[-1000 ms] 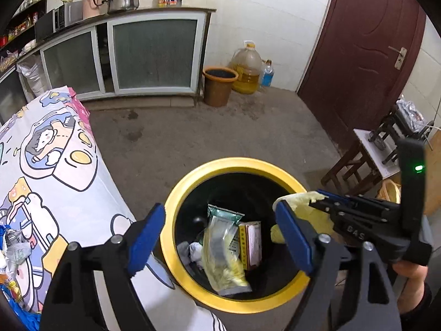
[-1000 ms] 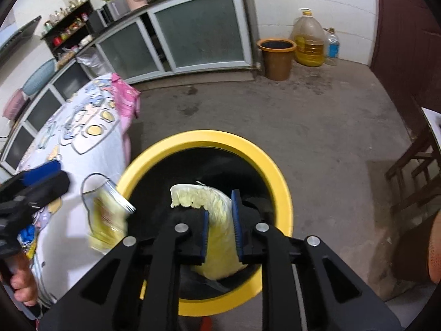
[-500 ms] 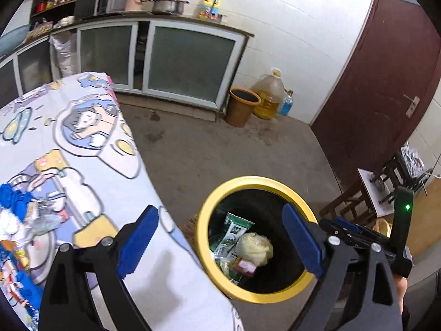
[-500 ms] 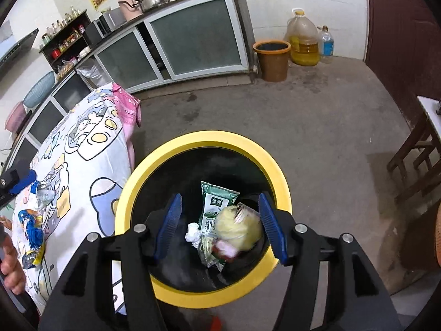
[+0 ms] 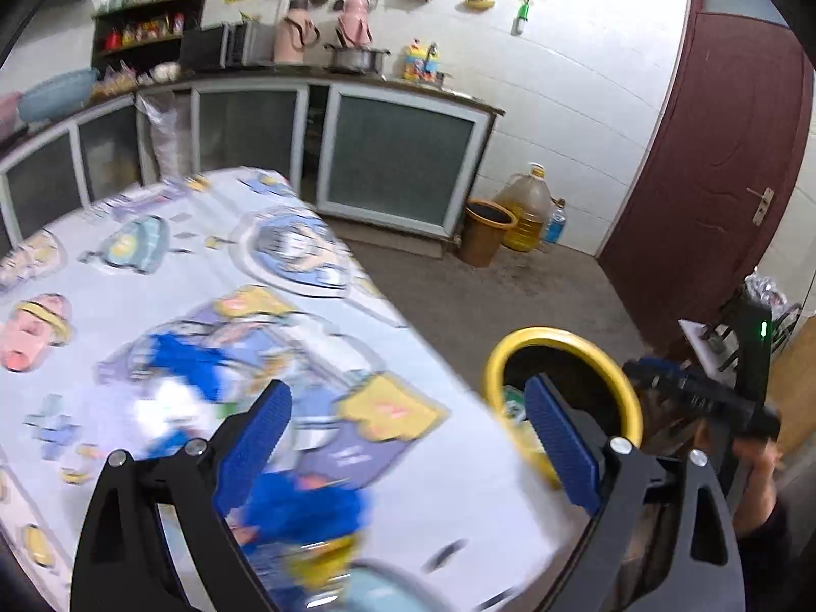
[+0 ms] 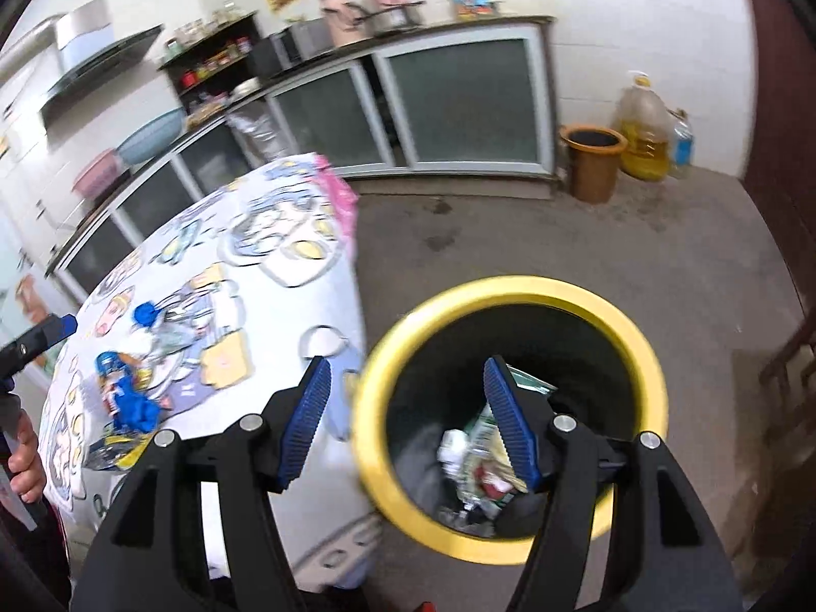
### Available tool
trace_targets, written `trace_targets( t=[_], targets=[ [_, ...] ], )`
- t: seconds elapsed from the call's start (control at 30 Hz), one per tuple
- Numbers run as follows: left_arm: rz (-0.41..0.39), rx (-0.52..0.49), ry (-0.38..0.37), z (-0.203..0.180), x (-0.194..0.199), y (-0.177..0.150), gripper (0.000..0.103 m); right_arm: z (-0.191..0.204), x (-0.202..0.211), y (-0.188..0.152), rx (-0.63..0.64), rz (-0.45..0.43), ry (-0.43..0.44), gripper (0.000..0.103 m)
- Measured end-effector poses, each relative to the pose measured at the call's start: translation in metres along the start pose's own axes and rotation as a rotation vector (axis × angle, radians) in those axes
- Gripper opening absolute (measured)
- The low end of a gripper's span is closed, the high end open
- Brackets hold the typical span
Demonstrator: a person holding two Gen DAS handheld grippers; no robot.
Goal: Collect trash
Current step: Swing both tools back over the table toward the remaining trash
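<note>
The left gripper [image 5: 408, 438] hangs over the table [image 5: 459, 484] with its jaws spread wide and nothing between the blue pads. From it, the remaining trash lies low and to the left, at about seven o'clock in its own view: a crumpled blue wrapper [image 5: 301, 505] with a yellow-and-blue packet [image 5: 321, 561] just below it, both smeared by motion blur. In the right wrist view the same litter [image 6: 130, 408] sits at about nine o'clock on the cartoon-printed cloth, with the left gripper's blue tip [image 6: 61, 326] close above it.

The right gripper [image 6: 408, 418] has its jaws opening and empty, straddling the near rim of the yellow-rimmed bin [image 6: 510, 288]. The bin stands on the floor just beside the table edge, at about four o'clock from the right gripper, with packets and wrappers [image 6: 479, 464] already heaped in its bottom.

The left hand is plainly the nearer one to the table litter, so the next pick most likely falls to it. The blue wrapper looks bunched rather than long, so I cannot tell a clear long axis; a straight descent with the pads either side of the bunch seems enough.
</note>
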State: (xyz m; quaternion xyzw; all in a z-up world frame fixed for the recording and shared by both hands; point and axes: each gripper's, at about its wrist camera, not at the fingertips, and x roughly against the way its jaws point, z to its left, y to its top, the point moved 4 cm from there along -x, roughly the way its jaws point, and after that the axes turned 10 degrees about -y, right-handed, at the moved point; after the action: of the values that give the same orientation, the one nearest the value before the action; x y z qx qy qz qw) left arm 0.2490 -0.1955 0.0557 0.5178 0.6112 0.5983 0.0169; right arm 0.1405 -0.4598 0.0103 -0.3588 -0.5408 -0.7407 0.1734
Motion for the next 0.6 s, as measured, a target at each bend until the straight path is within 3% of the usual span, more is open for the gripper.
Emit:
trace_targets(
  t=[0.17,0.3,0.47,0.6],
  targets=[
    [-0.003,-0.042,0.131,0.07,0.055,-0.029,0.095,0.059,-0.004,0.013,0.1,-0.008,0.047,0.06],
    [0.035,-0.015,0.245,0.123,0.08,-0.059,0.095,0.109,-0.016,0.017,0.18,0.006,0.1,0.06],
    [0.07,0.034,0.277,0.165,0.091,-0.088,0.095,0.166,-0.037,0.016,0.272,0.045,0.169,0.06],
    [0.09,0.032,0.258,0.174,0.087,-0.1,0.095,0.208,-0.055,0.011,0.363,0.076,0.201,0.06]
  ],
)
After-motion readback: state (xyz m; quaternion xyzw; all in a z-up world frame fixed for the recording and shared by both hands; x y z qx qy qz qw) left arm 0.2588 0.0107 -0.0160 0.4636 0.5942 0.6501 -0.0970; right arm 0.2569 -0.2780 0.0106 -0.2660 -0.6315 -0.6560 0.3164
